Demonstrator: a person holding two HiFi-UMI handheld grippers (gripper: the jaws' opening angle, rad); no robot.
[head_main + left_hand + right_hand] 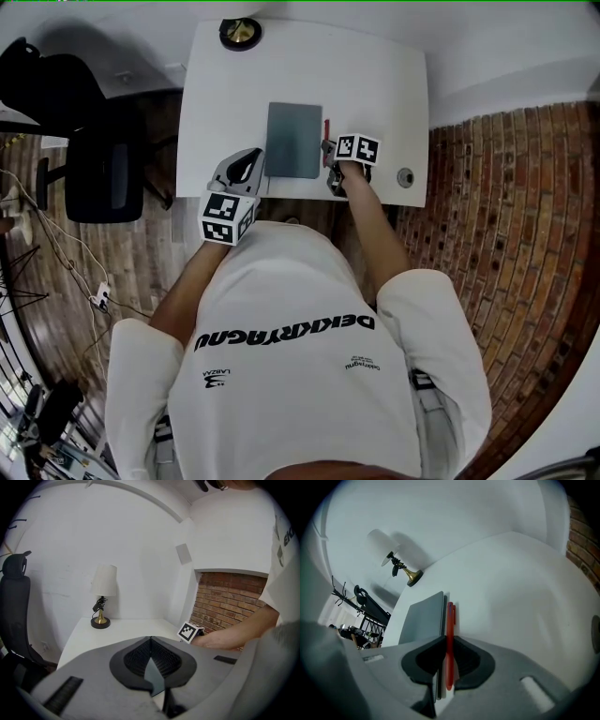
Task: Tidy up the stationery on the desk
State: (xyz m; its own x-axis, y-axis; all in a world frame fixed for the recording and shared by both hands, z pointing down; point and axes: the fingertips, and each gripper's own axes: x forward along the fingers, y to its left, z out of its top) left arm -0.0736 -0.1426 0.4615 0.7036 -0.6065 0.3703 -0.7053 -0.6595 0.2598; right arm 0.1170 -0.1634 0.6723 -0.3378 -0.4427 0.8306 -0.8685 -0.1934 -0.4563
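Observation:
A grey notebook [293, 139] lies flat in the middle of the white desk [375, 75]. A red pen [326, 129] runs along its right edge. My right gripper [332, 159] is shut on the near part of that pen. In the right gripper view the red pen [450, 634] sits pinched between the two dark pads, parallel to the notebook [424, 618], with my right gripper [448, 641] tilted down at the desk. My left gripper [257, 163] hovers by the notebook's near left corner. Seen in its own view, the left gripper [151, 641] is shut with nothing held.
A small table lamp [241, 33] with a brass base stands at the desk's far edge. A small round object [405, 176] sits near the right front corner. A black office chair [94, 159] stands left of the desk, and a brick wall [506, 234] runs on the right.

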